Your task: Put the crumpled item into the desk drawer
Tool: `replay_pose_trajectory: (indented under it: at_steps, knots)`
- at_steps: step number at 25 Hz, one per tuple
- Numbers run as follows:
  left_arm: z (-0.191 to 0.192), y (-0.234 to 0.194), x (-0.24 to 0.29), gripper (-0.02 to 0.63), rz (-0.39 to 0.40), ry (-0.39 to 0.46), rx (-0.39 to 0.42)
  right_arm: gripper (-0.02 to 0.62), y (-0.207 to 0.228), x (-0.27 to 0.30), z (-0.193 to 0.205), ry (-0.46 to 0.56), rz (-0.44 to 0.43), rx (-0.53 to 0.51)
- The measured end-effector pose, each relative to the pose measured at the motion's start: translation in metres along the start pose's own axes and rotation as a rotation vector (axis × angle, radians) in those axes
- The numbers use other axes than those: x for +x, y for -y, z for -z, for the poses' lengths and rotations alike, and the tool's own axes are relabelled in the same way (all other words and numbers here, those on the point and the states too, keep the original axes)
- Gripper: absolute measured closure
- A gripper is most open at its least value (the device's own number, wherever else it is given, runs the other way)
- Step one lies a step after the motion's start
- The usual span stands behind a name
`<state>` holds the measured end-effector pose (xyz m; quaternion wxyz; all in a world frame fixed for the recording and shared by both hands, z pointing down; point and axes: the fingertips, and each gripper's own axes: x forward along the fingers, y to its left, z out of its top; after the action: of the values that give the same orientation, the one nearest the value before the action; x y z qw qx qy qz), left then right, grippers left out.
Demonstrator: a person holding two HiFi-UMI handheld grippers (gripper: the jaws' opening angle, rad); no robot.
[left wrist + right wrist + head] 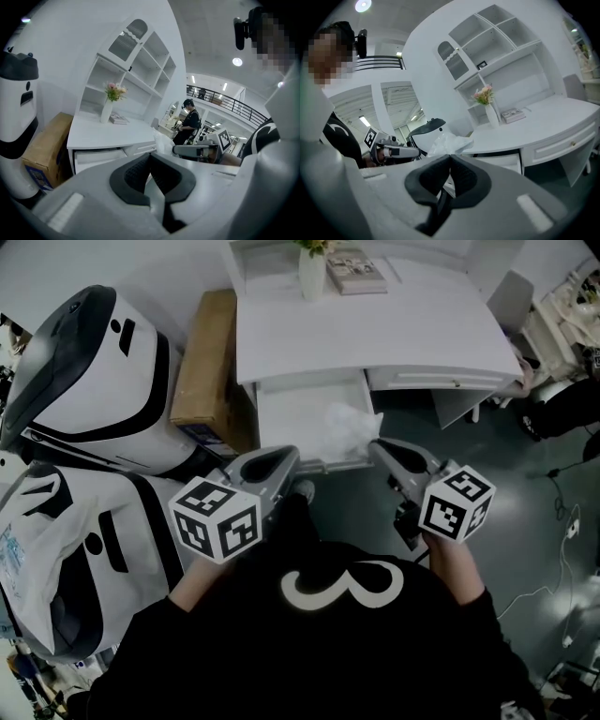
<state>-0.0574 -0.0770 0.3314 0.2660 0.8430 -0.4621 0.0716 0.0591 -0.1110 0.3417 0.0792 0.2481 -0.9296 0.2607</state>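
Observation:
The crumpled item point(349, 427) is a wad of thin white plastic, and it hangs over the right end of the open desk drawer point(300, 413). My right gripper point(378, 446) is shut, with its tips pinching the near edge of the wad. In the right gripper view the crumpled item point(447, 142) rises straight from the closed right gripper point(450, 158). My left gripper point(286, 457) is shut with nothing in it and hovers at the drawer's front edge, left of the wad. The left gripper view shows the crumpled item point(161, 140) level with the desk top.
On the white desk point(412, 329) stand a vase of flowers point(312, 273) and a book point(356, 273). A cardboard box point(204, 362) leans against the desk's left side, next to a large white robot shell point(89, 381). A chair point(511, 301) is at the right.

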Motion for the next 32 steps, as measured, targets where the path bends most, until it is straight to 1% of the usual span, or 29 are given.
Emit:
replay_pose_trajectory:
  at_steps: [7, 11, 16, 26, 32]
  knots:
    - [-0.011, -0.042, 0.036, 0.595, 0.014, -0.053, -0.032, 0.591, 0.034, 0.044, -0.003, -0.060, 0.025, 0.022]
    - [-0.018, -0.070, 0.056, 0.595, 0.007, -0.078, -0.046, 0.591, 0.055, 0.070, -0.005, -0.092, 0.035, 0.022]
    - [-0.017, -0.103, 0.078, 0.595, -0.001, -0.116, -0.065, 0.592, 0.083, 0.101, 0.000, -0.149, 0.055, 0.024]
    - [-0.002, -0.154, 0.113, 0.595, -0.001, -0.185, -0.114, 0.592, 0.134, 0.151, 0.032, -0.270, 0.098, 0.066]
    - [0.021, -0.185, 0.129, 0.595, -0.015, -0.220, -0.163, 0.592, 0.154, 0.174, 0.059, -0.342, 0.120, 0.088]
